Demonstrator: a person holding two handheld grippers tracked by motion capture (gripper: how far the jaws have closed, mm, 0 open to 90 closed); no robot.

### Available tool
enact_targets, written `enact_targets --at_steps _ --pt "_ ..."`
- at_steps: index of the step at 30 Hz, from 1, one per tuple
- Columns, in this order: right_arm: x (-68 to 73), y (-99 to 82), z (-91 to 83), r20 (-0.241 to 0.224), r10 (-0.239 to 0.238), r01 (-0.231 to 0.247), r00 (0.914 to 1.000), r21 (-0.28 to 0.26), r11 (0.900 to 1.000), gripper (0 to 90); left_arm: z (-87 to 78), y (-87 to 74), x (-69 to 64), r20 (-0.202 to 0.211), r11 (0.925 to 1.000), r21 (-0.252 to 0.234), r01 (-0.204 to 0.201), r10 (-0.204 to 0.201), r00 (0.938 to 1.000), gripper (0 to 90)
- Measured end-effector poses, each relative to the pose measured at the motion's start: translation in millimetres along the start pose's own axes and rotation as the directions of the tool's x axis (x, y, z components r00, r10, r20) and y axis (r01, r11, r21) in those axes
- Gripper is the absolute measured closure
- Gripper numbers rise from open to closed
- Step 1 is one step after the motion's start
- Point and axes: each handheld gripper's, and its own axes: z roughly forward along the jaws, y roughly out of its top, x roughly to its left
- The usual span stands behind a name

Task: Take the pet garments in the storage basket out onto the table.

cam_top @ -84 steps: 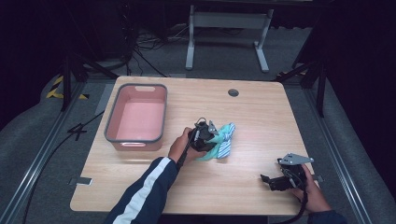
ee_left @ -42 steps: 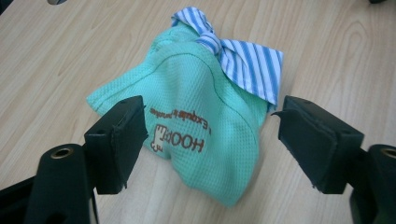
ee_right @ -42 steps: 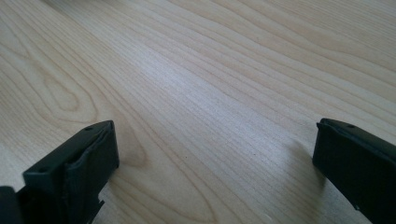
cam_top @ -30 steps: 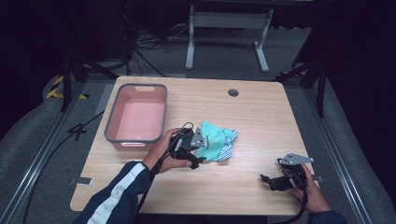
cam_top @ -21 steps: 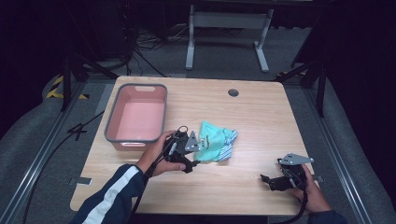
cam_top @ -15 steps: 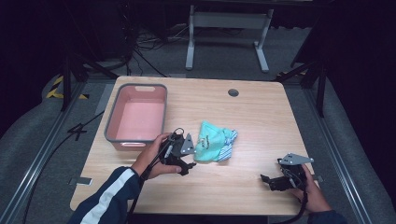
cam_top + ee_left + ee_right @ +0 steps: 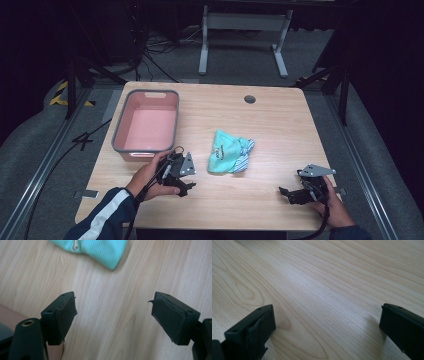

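teal cloth x1, pink bin x1, 2 claws agape.

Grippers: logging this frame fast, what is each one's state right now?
Left gripper: open, holding nothing, teal cloth ahead of it.
Right gripper: open, holding nothing, above bare table.

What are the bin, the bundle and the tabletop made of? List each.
Pink bin: looks like moulded plastic, smooth, with a grey rim.
Teal bundle: soft ribbed knit fabric, crumpled; the ribbing shows in the left gripper view.
Table: pale wood grain, matte, possibly laminate.
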Motion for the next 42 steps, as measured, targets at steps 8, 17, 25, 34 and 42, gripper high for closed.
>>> enact_targets --at_steps 8,17,25,34,42 --pt "0.1 0.0 0.0 -0.001 0.001 -0.001 1.0000 0.000 1.0000 0.5 -3.2 -32.2 1.0 -0.018 0.9984 0.045 0.033 -0.032 0.9993 19.9" --pt "0.1 0.0 0.0 -0.001 0.001 -0.001 1.0000 0.000 1.0000 0.5 -5.2 -65.9 4.1 -0.041 0.9936 0.073 0.086 -0.083 0.9957 19.6" --pt "0.1 0.0 0.0 -0.001 0.001 -0.001 1.0000 0.000 1.0000 0.5 -12.1 -87.8 7.6 -0.056 0.9903 0.049 0.130 -0.127 0.9903 19.0" --pt "0.1 0.0 0.0 -0.001 0.001 -0.001 1.0000 0.000 1.0000 0.5 -17.4 -128.5 16.0 -0.024 0.9717 -0.019 0.236 -0.236 0.9715 17.7" --pt "0.0 0.0 0.0 0.000 0.000 0.000 1.0000 0.000 1.0000 0.5 -22.4 -173.2 29.2 0.033 0.9158 -0.114 0.385 -0.384 0.9228 16.2"
